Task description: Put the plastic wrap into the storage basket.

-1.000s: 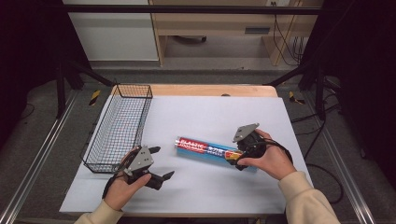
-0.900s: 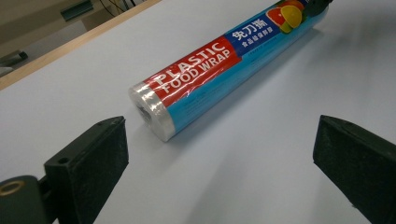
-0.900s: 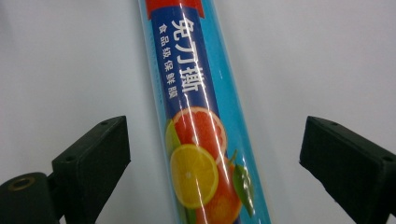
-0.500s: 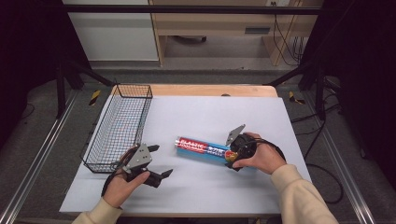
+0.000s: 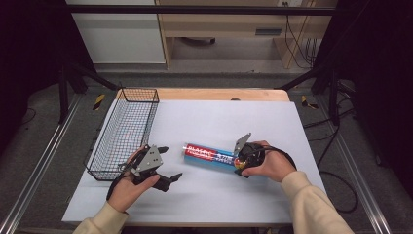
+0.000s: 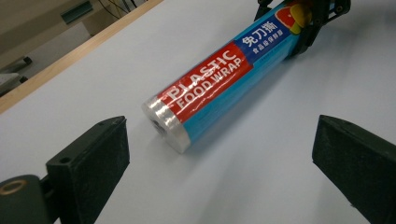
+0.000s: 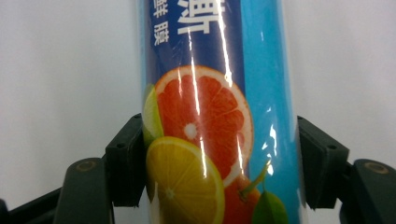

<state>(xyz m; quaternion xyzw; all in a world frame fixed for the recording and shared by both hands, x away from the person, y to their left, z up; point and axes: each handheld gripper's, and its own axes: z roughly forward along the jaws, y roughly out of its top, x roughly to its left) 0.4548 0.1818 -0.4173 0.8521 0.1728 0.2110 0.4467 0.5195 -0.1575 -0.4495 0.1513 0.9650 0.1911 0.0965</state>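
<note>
The bench (image 5: 204, 117) carries a white sheet, and along its left edge stands a black wire basket (image 5: 124, 131). Near the middle of the sheet lies a roll of plastic wrap (image 5: 209, 155) on its side, running left to right in the high view. Its wrapper reads "PLASTIC FOOD WRAP" in white on a red band, then Chinese characters on dark blue, with a light blue strip alongside; the right gripper view shows a halved grapefruit, a lemon and a lime printed near the end.

Compared with a second ago, the right gripper (image 5: 242, 163) has sunk onto the roll's right end, and its jaws have just been closing: they now pinch the roll from both sides, pads pressed against the wrapper. The roll itself lies where it lay before.

The left gripper (image 5: 168, 163) rests near the basket's front corner with its jaws spread, pointing at the roll's clear left end (image 6: 163, 122), which lies just ahead of them, untouched.
</note>
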